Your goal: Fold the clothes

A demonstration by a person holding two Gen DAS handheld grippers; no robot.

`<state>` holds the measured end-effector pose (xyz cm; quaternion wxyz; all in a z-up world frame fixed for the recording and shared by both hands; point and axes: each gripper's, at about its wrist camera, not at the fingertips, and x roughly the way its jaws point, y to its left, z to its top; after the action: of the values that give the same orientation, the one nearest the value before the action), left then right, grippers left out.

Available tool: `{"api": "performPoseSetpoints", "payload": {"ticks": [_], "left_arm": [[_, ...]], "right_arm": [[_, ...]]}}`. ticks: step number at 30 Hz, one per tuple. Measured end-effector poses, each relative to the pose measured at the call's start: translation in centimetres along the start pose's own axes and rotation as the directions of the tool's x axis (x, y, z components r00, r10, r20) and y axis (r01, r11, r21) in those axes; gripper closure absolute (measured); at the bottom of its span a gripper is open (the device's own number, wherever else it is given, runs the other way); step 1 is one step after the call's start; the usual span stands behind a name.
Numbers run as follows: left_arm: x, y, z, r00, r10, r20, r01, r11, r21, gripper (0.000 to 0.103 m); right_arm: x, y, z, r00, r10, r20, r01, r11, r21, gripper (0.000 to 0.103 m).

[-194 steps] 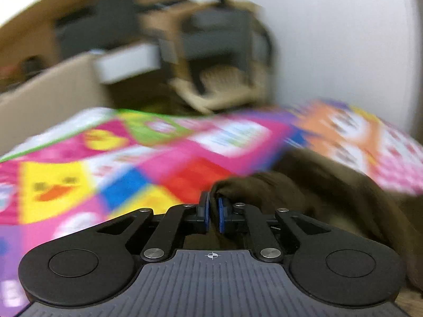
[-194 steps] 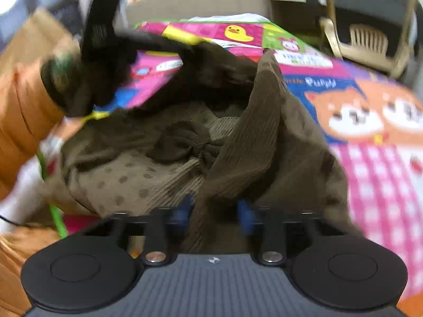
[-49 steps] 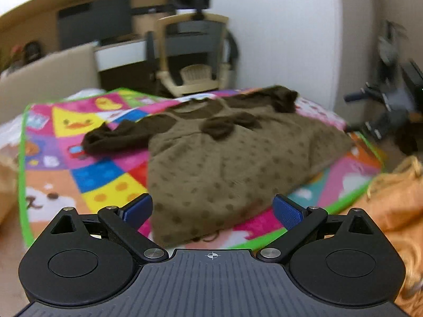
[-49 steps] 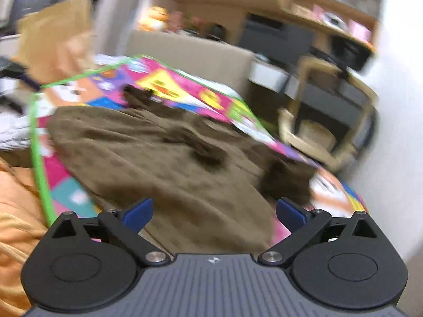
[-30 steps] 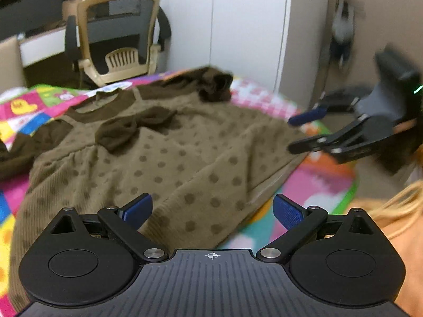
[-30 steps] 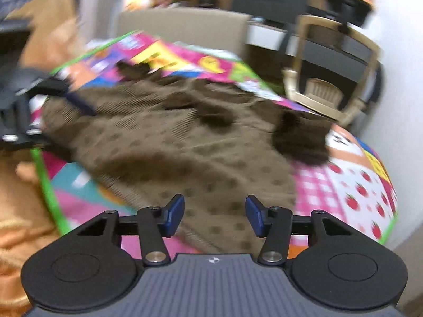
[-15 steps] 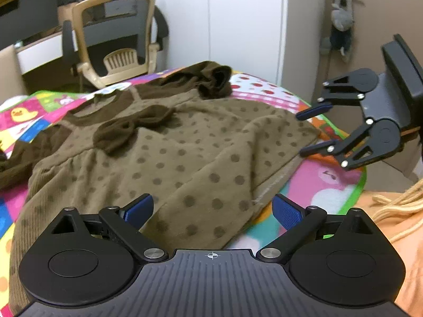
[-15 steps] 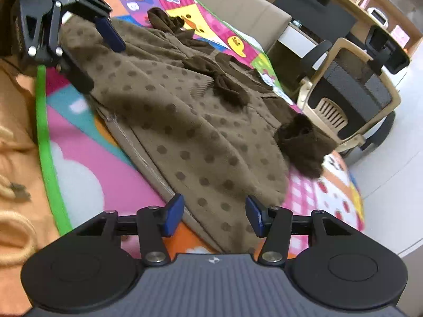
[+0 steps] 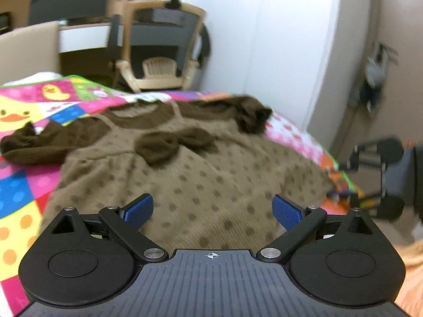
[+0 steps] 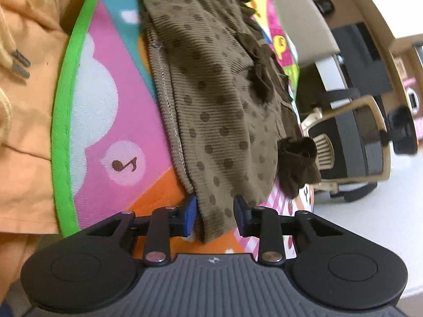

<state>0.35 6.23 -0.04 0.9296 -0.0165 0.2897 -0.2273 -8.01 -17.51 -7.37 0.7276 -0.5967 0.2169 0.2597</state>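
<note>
Between my right tongs (image 10: 214,218), narrowed but not clamped: hem corner of the dress (image 10: 219,100), spread flat on the play mat (image 10: 105,121) for folding. Left tongs (image 9: 212,210) wide above its skirt.

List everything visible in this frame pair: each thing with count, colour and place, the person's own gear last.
dress: one, tan with brown dots, spread flat on the mat
bow: one, dark brown, on the dress chest
play mat: one, multicoloured with green edge, under the dress
office chair: one, beige frame and dark mesh, beyond the mat
orange garment: one, beside the mat's green edge
left tongs: blue pads, wide open, over the dress hem
right tongs: blue pads, straddling the hem corner, not yet closed
</note>
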Motion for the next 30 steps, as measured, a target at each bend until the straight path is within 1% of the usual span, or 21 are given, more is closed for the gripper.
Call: {"api": "performPoseSetpoints", "payload": {"ticks": [1, 2, 3, 6, 9, 11, 13, 17, 20, 23, 24, 26, 28, 30], "left_arm": [[-0.5, 0.4, 0.3, 1.000, 0.011, 0.018, -0.011, 1.000, -0.022, 0.004], [-1.0, 0.8, 0.5, 0.999, 0.023, 0.036, -0.021, 0.999, -0.045, 0.004], [-1.5, 1.3, 0.7, 0.998, 0.033, 0.054, -0.030, 0.998, -0.063, 0.004], [-2.9, 2.6, 1.4, 0.992, 0.069, 0.104, -0.058, 0.993, -0.107, 0.004], [-4.0, 3.7, 1.8, 0.986, 0.098, 0.132, -0.082, 0.989, -0.126, 0.004], [-4.6, 4.3, 1.8, 0.984, 0.104, 0.143, -0.084, 0.987, -0.140, 0.004], [-5.3, 4.8, 1.7, 0.984, 0.101, 0.150, -0.078, 0.985, -0.154, 0.004], [-5.4, 5.2, 0.4, 0.993, 0.062, 0.104, -0.047, 0.988, -0.146, 0.004], [-4.7, 5.3, -0.6, 0.999, 0.035, 0.028, -0.031, 0.992, -0.120, 0.004], [-3.9, 5.5, -1.6, 0.999, 0.029, -0.046, -0.034, 0.994, -0.102, 0.003], [-3.5, 5.6, -1.7, 0.997, 0.037, -0.071, -0.044, 0.994, -0.101, 0.003], [-3.1, 6.0, -1.6, 0.993, 0.056, -0.103, -0.066, 0.993, -0.096, 0.003], [-3.0, 6.6, -0.6, 0.993, 0.066, -0.098, -0.075, 0.992, -0.097, 0.003], [-2.7, 7.5, 1.0, 0.993, 0.086, -0.081, -0.095, 0.989, -0.113, 0.003]], "right_arm": [[0.2, -0.1, 0.1, 1.000, 0.008, -0.005, -0.008, 1.000, -0.004, 0.088], [0.4, -0.3, 0.2, 1.000, 0.012, -0.009, -0.012, 1.000, -0.007, 0.096], [0.5, -0.4, 0.2, 1.000, 0.001, -0.011, -0.001, 1.000, -0.002, 0.098], [0.4, -0.9, 0.1, 0.999, -0.031, -0.011, 0.031, 0.999, 0.027, 0.099], [-1.1, -1.6, -0.4, 0.998, -0.062, -0.015, 0.063, 0.996, 0.059, 0.099], [-2.0, -1.8, -0.7, 0.997, -0.072, -0.026, 0.074, 0.994, 0.076, 0.102], [-2.6, -1.7, -1.3, 0.997, -0.069, -0.045, 0.073, 0.993, 0.091, 0.102], [-2.4, -1.0, -2.2, 0.997, -0.028, -0.073, 0.037, 0.991, 0.130, 0.102], [-2.9, -1.9, -2.3, 0.999, 0.025, -0.027, -0.019, 0.978, 0.205, 0.102], [-3.7, -3.8, -2.1, 0.998, 0.053, 0.043, -0.063, 0.954, 0.294, 0.101], [-3.9, -4.6, -1.8, 0.995, 0.059, 0.075, -0.080, 0.945, 0.316, 0.099], [-4.0, -6.3, -1.1, 0.988, 0.066, 0.138, -0.111, 0.930, 0.351, 0.087], [-3.8, -8.1, -0.2, 0.977, 0.067, 0.201, -0.140, 0.916, 0.377, 0.057], [-3.1, -10.0, 0.8, 0.961, 0.074, 0.266, -0.181, 0.895, 0.407, 0.051]]}}
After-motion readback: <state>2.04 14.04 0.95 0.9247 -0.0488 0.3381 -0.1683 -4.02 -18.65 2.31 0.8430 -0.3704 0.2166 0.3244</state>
